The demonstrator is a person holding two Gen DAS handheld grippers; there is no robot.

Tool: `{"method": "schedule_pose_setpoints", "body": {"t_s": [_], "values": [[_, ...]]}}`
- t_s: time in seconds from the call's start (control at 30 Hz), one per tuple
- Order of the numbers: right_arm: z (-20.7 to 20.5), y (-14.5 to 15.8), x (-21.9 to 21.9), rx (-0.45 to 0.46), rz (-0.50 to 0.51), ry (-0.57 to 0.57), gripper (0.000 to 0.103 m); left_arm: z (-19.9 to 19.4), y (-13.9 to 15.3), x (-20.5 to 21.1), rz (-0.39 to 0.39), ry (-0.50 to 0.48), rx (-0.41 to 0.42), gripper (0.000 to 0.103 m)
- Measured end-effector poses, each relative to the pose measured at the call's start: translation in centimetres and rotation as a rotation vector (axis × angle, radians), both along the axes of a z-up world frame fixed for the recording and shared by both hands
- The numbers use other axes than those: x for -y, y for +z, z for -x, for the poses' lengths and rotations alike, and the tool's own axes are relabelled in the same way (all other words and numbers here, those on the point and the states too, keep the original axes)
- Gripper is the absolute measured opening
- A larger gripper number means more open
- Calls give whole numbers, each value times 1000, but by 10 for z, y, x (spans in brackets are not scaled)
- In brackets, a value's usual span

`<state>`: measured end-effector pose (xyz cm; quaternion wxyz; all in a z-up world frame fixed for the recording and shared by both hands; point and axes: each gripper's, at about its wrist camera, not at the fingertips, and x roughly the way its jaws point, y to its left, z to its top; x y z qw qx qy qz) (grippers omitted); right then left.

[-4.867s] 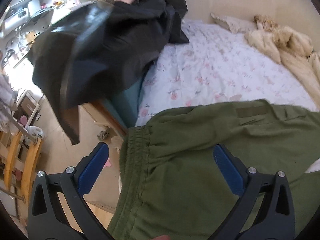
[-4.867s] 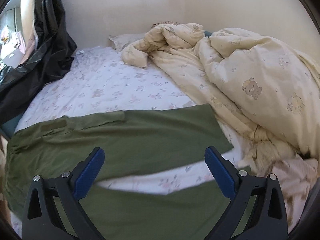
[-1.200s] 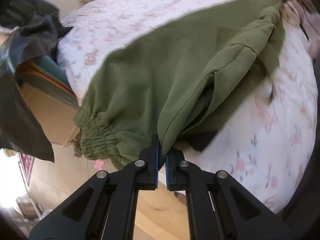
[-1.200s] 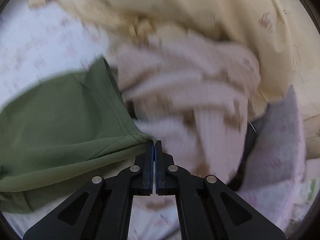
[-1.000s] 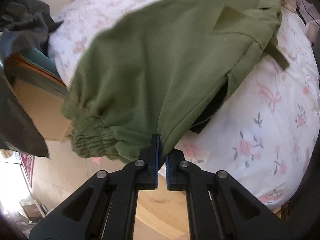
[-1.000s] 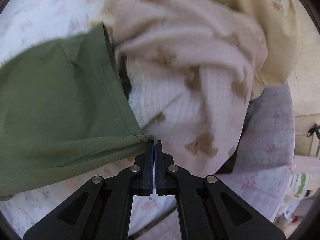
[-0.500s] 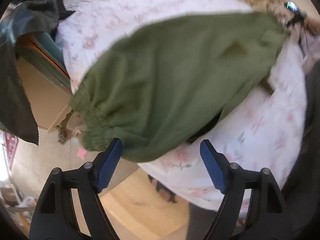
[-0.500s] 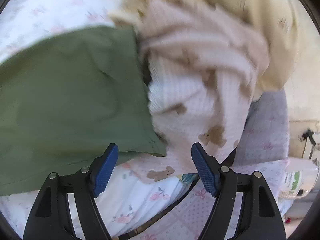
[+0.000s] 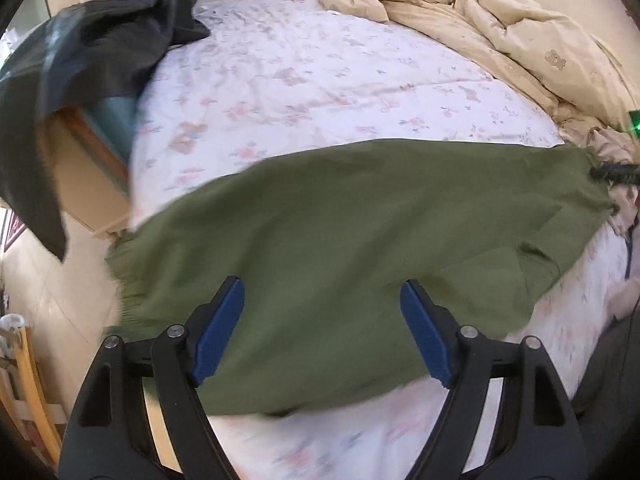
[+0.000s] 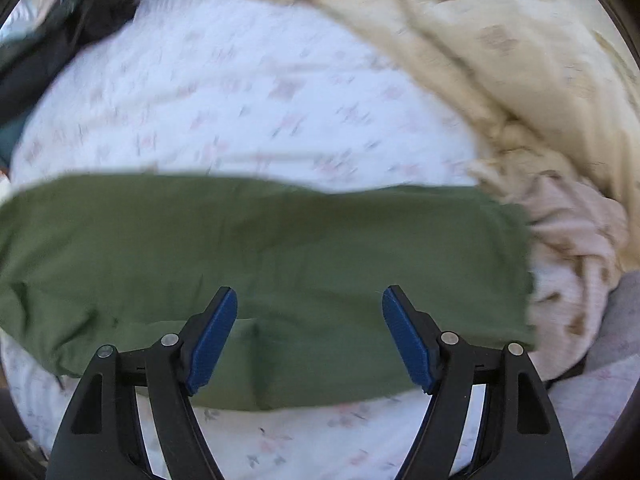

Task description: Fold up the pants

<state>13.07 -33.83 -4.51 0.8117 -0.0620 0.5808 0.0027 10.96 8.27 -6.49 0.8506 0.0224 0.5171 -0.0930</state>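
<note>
At the far left a black jacket point(image 9: 92, 52) hangs off the corner of the bed point(image 9: 320, 76). My left claw point(image 9: 320, 332) stands with its jaws wide apart and nothing between them, above the waistband end of the green pants point(image 9: 360, 248). The pants lie flat across the flowered sheet as one long band, so I judge the lengthwise fold done. My right claw point(image 10: 308, 336) is spread empty too, over the leg end beside the cream quilt point(image 10: 500, 60). Folding end to end seems left.
</note>
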Motion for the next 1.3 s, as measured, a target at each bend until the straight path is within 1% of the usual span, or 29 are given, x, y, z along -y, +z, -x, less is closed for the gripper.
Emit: {"method": "schedule_pose_setpoints", "body": {"t_s": [0.07,0.1,0.13,0.17,0.23,0.33,0.4,0.5,0.53,0.6,0.67,0.7,0.73,0.77,0.83,0.87,0.9,0.97,1.0,1.03,1.1,1.17,1.23,1.3], "values": [[-4,-44,-9,-77,13,12,77,-6,-21,27,3,0,0,78],[-3,-61,-8,-113,6,-1,77,-9,-36,42,4,-3,-19,78],[0,-80,-7,-163,-16,-23,77,-8,-47,51,-1,-5,-42,78],[2,-90,-6,-191,-29,-28,77,-7,-64,62,-20,-8,-88,78],[14,-112,-3,-242,-12,-32,77,1,-91,74,-47,-14,-162,78],[26,-132,2,-278,-13,-58,81,15,-115,83,-97,-50,-210,78],[29,-137,8,-296,-36,-83,83,15,-119,84,-101,-35,-226,79],[25,-133,10,-323,-40,-49,83,10,-113,86,-113,-35,-236,79],[21,-127,13,-322,-55,-40,83,9,-110,86,-114,-38,-227,79],[9,-105,30,-239,-98,-62,83,8,-99,86,-96,-35,-192,79],[-9,-82,67,-127,-148,-164,83,5,-83,80,-30,-6,-136,79],[-17,-75,86,-86,-157,-222,83,4,-76,75,18,13,-106,79],[-29,-68,114,-37,-186,-300,83,3,-70,70,69,36,-83,79],[-37,-65,133,-11,-201,-348,83,1,-68,65,108,55,-73,79],[-56,-67,171,20,-171,-448,83,-4,-69,58,134,80,-78,79],[-64,-69,183,15,-166,-466,83,-6,-72,54,121,91,-86,79],[-74,-77,194,-8,-149,-476,83,-10,-78,53,96,99,-102,79],[-89,-90,209,-56,-72,-483,82,-13,-88,52,67,105,-125,79],[-92,-99,211,-69,-54,-476,82,-14,-94,49,64,111,-138,79],[-99,-107,212,-75,-34,-474,81,-14,-99,45,78,122,-148,79],[-107,-120,226,-67,14,-502,81,-12,-107,41,88,130,-150,79],[-113,-127,239,-24,8,-565,81,-8,-110,44,61,103,-140,79],[-120,-133,256,-12,-3,-621,81,-4,-111,48,28,80,-134,79],[-125,-133,266,6,11,-659,81,0,-113,49,28,80,-132,80]]}}
